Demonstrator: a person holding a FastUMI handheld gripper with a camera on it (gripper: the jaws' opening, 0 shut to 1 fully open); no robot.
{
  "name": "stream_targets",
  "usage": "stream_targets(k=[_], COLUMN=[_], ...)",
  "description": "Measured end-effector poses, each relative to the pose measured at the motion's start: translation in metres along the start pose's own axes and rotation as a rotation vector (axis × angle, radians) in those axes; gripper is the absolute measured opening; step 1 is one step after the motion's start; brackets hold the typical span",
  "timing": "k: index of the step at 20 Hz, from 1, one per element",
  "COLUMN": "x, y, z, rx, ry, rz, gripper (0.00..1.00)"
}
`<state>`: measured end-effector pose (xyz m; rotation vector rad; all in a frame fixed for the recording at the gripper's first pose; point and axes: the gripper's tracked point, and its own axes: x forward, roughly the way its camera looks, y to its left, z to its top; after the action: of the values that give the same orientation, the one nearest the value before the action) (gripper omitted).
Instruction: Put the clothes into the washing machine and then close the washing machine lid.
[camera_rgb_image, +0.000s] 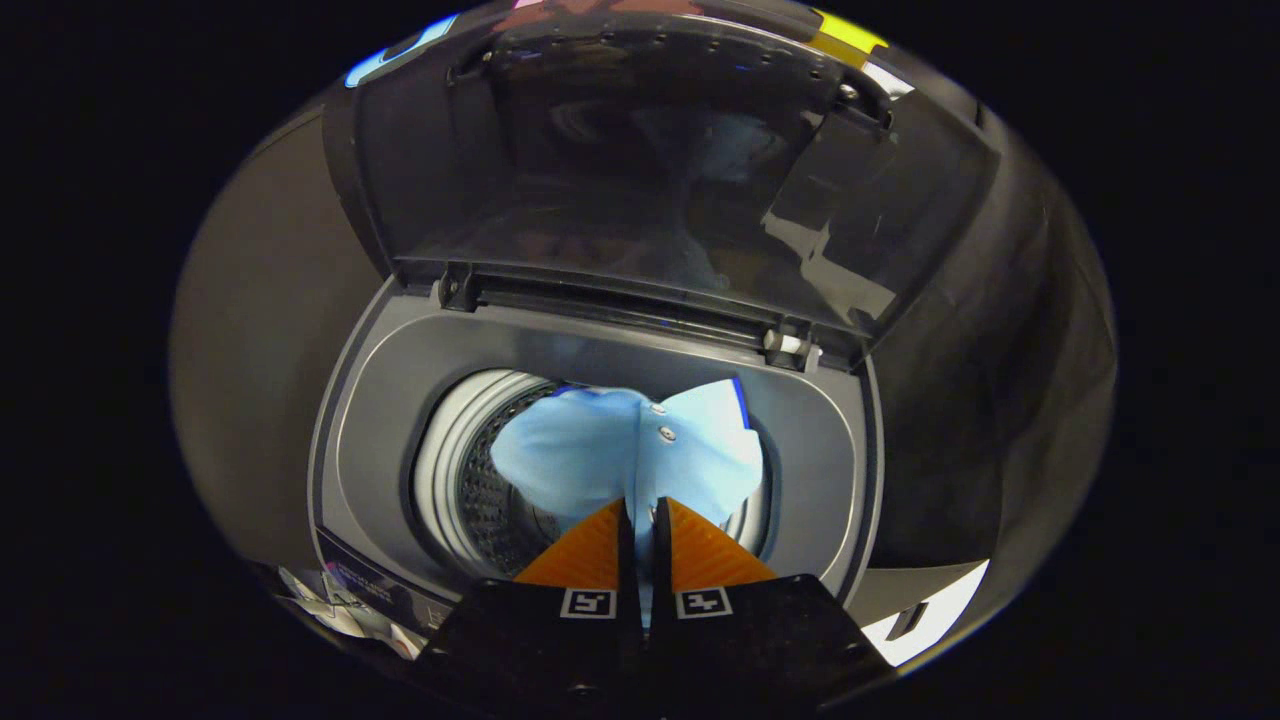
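A light blue shirt (610, 450) with small buttons hangs from my gripper (641, 507), whose two fingers are shut on the cloth with only a thin strip of it between them. The shirt hangs over the round opening of the washing machine drum (470, 490), whose perforated steel wall shows to the left of the cloth. The grey top deck (380, 430) of the machine rings the drum. The transparent dark lid (650, 170) stands raised behind the opening, hinged at the back edge.
Two lid hinges (457, 287) sit at the back corners of the deck. The control panel with labels (370, 590) runs along the machine's near left edge. A pale floor patch (940, 610) shows to the right of the machine.
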<state>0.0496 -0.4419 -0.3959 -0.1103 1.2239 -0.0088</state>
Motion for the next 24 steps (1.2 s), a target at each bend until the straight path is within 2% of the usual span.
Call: stream_targets(k=[24], x=[0.028], y=[0.013], z=[-0.012], rx=[0.009], ry=[0.038], rz=[-0.008], gripper=[0.07])
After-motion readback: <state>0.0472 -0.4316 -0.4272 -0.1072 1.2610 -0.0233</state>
